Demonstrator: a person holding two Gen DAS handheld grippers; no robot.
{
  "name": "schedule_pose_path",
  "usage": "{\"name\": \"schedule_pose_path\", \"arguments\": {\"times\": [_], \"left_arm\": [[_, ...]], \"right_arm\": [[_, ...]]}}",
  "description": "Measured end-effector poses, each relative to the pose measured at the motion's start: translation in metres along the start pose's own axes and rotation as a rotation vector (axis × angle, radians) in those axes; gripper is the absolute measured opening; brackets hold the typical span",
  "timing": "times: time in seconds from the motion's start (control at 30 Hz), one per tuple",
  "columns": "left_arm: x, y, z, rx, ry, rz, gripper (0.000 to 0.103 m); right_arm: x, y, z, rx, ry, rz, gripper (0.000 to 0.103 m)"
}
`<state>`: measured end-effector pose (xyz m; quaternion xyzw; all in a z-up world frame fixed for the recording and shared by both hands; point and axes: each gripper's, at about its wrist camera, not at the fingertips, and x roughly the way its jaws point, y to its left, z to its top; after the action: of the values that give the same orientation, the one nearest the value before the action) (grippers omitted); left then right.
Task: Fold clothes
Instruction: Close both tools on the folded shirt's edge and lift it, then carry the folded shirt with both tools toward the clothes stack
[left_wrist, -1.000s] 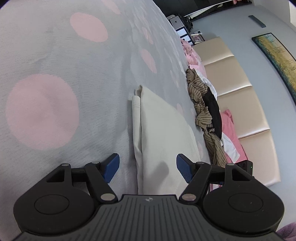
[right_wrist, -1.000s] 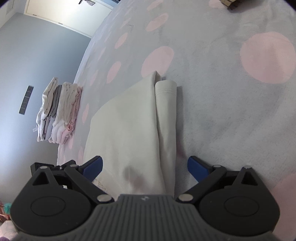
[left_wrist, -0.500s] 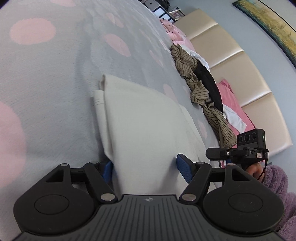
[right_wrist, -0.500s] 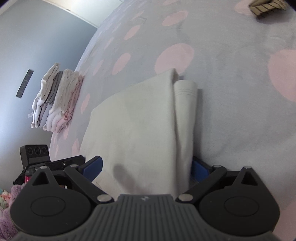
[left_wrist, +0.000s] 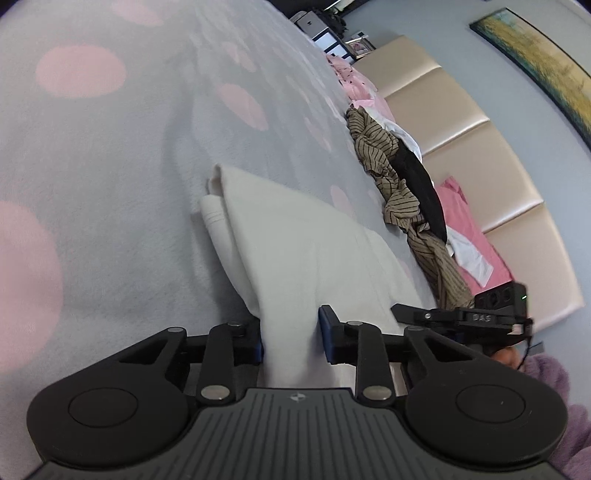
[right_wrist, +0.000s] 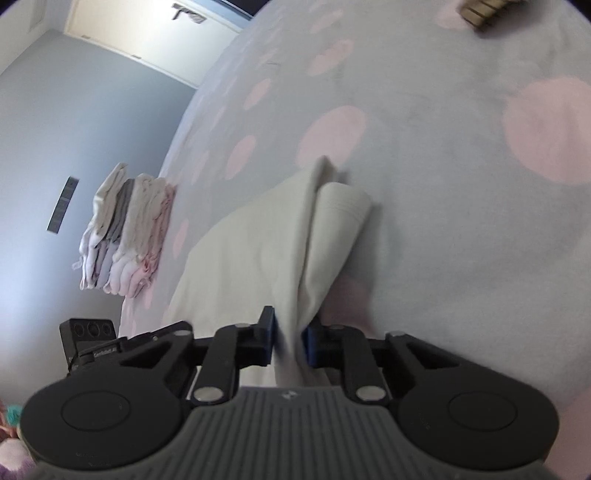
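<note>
Both grippers, left gripper (left_wrist: 290, 334) and right gripper (right_wrist: 288, 338), pinch the near edge of the cream garment (left_wrist: 314, 251), probably to lift it for another fold.

Support surface: grey fleece bedspread with pink dots (left_wrist: 110, 155). On it: a folded cream cloth garment (left_wrist: 295, 236), a loose heap of brown-striped, black and pink clothes (left_wrist: 406, 192) along the headboard side. Stack of folded white, grey and pink garments (right_wrist: 125, 232) sits near the far edge, well apart from the cream one.
</note>
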<state>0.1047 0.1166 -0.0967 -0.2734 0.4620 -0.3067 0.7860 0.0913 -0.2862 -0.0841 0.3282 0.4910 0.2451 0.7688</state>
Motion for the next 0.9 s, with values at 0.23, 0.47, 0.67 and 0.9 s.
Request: {"name": "schedule_pose_path", "arguments": {"times": [0.23,0.47,0.67,0.9], "left_arm": [[-0.019,-0.022,-0.006,0.061,-0.055,0.005,0.016],[-0.047,-0.043,-0.008,0.094,-0.131,-0.009,0.015],[-0.08,-0.063,0.004,0.116,-0.174,-0.011,0.014],[-0.139,-0.074,0.031,0.122,-0.219,0.016,0.014]], "right_arm": [[-0.013,0.026,-0.012,-0.065,-0.058,0.026,0.014],[-0.03,0.045,-0.019,-0.093,-0.099,0.08,0.014],[-0.042,0.067,-0.013,-0.083,-0.118,0.151,0.014],[-0.033,0.118,0.007,-0.07,-0.082,0.25,0.013]]}}
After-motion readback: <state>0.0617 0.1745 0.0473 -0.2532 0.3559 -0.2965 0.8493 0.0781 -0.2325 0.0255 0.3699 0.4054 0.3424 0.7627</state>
